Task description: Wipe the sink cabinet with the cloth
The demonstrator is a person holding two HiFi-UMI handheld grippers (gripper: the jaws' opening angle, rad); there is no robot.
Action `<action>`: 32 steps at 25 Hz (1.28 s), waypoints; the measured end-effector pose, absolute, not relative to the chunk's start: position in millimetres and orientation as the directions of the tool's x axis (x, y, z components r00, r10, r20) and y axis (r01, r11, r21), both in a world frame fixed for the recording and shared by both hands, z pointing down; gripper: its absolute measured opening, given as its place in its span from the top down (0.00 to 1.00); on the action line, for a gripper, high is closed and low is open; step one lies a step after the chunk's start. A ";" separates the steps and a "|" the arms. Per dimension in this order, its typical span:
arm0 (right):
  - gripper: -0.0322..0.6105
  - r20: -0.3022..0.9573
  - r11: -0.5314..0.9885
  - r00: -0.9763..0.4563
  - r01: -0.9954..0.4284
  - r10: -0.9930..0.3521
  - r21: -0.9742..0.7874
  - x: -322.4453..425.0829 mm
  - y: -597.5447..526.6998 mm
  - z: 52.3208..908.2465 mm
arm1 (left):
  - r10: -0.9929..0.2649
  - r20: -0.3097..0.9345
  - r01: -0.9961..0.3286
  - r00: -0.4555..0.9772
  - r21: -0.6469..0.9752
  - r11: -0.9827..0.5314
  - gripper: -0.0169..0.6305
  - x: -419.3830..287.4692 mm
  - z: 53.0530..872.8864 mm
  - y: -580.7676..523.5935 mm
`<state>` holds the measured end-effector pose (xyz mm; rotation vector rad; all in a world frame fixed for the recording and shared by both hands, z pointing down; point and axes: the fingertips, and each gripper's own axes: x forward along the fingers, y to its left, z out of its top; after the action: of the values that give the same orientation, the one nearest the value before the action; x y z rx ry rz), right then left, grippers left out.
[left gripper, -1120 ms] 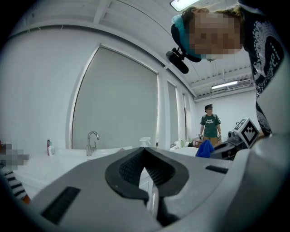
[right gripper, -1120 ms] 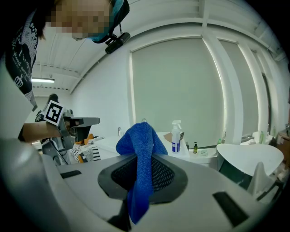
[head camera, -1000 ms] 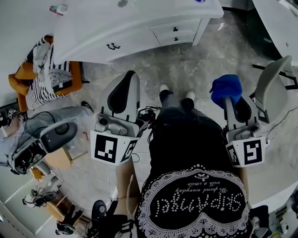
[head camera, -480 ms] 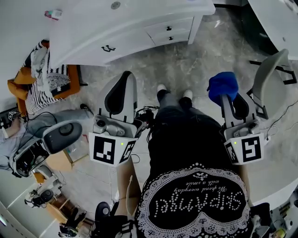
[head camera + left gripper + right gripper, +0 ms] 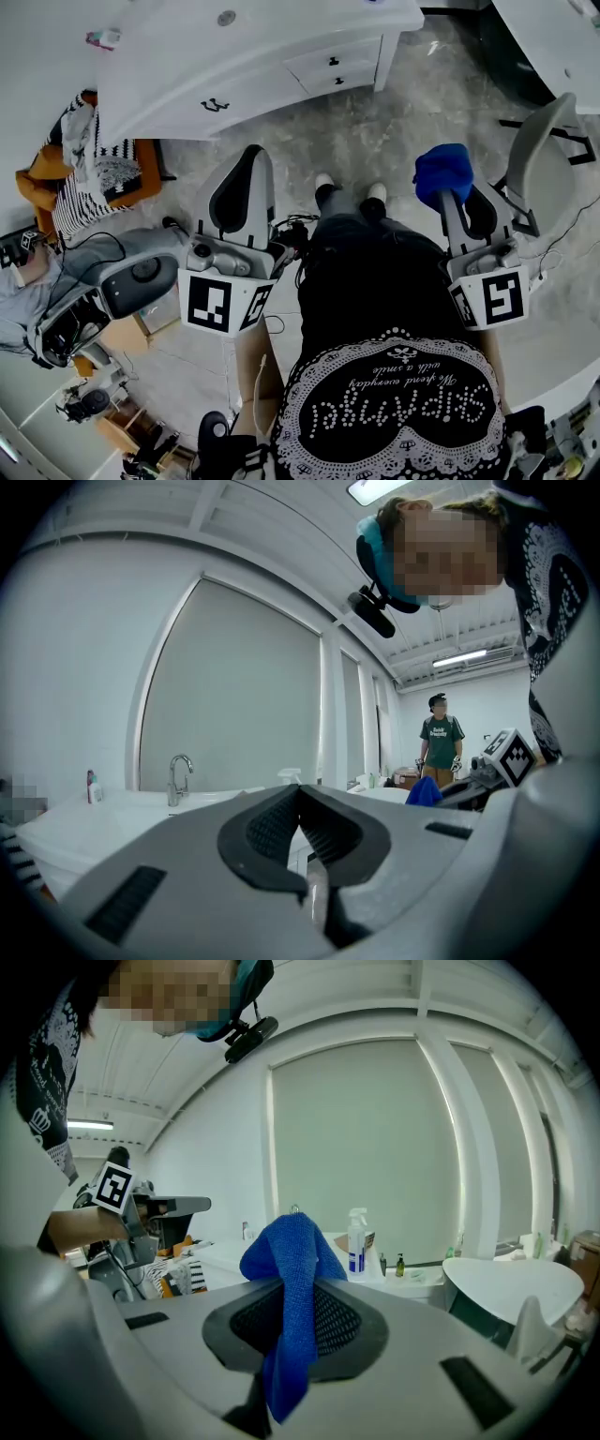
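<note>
Head view: right gripper (image 5: 452,195) jaws pinch the blue cloth (image 5: 442,172); left gripper (image 5: 253,161) jaws pressed together, empty. Sink cabinet (image 5: 246,58) sits far, well apart from cloth. Wiping looks not yet started.

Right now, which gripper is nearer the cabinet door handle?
Left. The left gripper, shut and empty, is right in front of the door handle; the right gripper, holding the cloth, is well off to its right.

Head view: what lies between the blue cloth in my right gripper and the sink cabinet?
Only bare marbled floor, seen in the head view. The cloth is clamped in the right gripper, short of the sink cabinet.
</note>
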<state>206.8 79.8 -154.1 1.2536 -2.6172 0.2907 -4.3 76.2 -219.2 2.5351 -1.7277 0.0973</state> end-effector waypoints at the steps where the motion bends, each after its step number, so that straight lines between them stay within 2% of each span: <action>1: 0.86 0.285 0.615 -0.609 -0.784 -0.740 -0.080 206.8 80.2 -154.1 | -0.926 0.092 -0.930 0.367 0.024 -0.366 0.97 -3.8 -219.4 76.1; 32: 0.86 0.229 0.615 -0.609 -0.787 -0.760 -0.053 219.2 87.1 -167.5 | -0.917 0.092 -0.921 0.388 0.018 -0.388 0.97 19.1 -224.4 82.8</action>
<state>219.2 87.1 -167.5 1.2845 -2.6547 0.2203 19.1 82.8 -224.4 2.5613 -1.6991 0.1023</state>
